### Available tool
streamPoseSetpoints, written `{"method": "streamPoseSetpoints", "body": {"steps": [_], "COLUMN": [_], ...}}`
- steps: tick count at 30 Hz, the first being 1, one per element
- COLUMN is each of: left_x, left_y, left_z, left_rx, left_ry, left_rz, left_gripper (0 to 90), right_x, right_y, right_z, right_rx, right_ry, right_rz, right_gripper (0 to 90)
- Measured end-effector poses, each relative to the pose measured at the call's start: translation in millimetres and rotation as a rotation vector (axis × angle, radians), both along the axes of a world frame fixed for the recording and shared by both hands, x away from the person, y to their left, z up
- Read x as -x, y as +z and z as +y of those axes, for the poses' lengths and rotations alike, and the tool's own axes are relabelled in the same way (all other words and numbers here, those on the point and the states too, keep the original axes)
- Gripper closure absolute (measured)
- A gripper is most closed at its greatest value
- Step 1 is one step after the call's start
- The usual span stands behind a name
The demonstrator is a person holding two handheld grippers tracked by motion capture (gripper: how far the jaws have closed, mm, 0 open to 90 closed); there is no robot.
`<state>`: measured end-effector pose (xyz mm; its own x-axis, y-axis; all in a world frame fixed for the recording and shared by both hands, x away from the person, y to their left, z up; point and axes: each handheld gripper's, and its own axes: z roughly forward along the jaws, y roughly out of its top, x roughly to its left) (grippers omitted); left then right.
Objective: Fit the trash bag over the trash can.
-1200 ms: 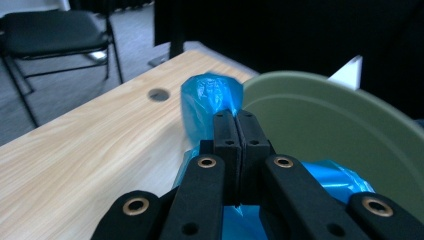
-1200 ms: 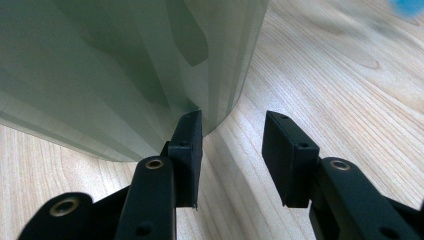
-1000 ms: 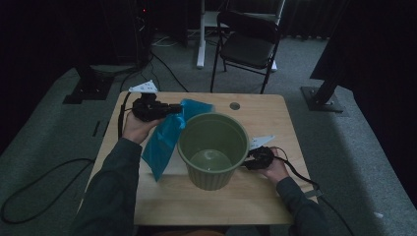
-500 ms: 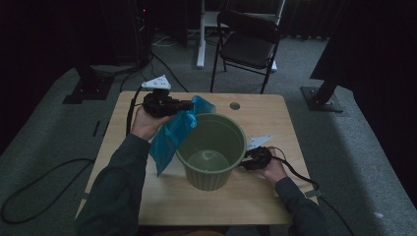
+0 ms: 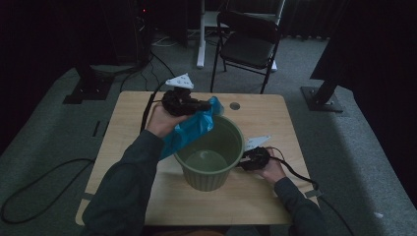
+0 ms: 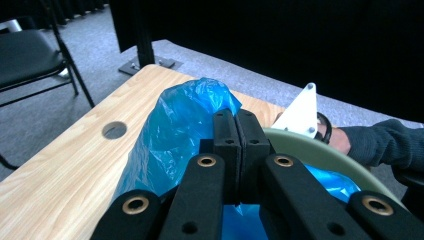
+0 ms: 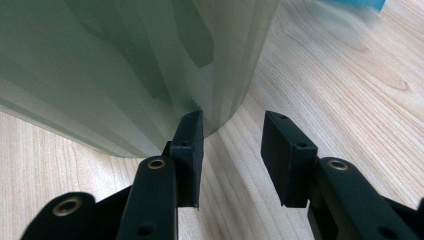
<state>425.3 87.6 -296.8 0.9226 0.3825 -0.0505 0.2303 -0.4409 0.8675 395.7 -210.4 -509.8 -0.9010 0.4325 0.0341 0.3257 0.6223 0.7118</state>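
Grey carpet and a black folding chair (image 5: pixel 248 44) sit behind the pale wood-grain table (image 5: pixel 275 196), which has a round cable hole. On it stands a smooth, tapered sage-green plastic bin (image 5: pixel 210 155). Left gripper (image 5: pixel 189 104) is pinched tight on a crinkly, glossy blue plastic bag (image 5: pixel 189 130) that drapes over the bin's rim on that side. Right gripper (image 5: pixel 252 160) rests low beside the bin's base, jaws spread wide, nothing between them, one matte black pad right up against the wall.

Bright blue plastic bag (image 5: pixel 189 130), pale green bin (image 5: pixel 211 169), light wood-grain table (image 5: pixel 265 196), black chair (image 5: pixel 248 46)
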Motion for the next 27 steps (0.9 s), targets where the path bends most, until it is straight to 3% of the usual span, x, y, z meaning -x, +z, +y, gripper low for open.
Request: {"method": "streamPoseSetpoints", "body": {"steps": [9, 27], "left_x": [-1.5, -20.7], "left_y": [-0.7, -8.3], "left_z": [-28.2, -80.1], "left_rx": [-0.030, -0.047], "left_ry": [-0.035, -0.109], "left_rz": [-0.005, 0.058], "left_gripper": [89.6, 89.5], "right_x": [0.3, 0.5], "right_y": [0.2, -0.3], "right_z": [0.4, 0.7], "right_rx": [-0.011, -0.013], "right_ry": [0.000, 0.005], "right_rz": [0.006, 0.008], "right_gripper": [61.4, 61.3]}}
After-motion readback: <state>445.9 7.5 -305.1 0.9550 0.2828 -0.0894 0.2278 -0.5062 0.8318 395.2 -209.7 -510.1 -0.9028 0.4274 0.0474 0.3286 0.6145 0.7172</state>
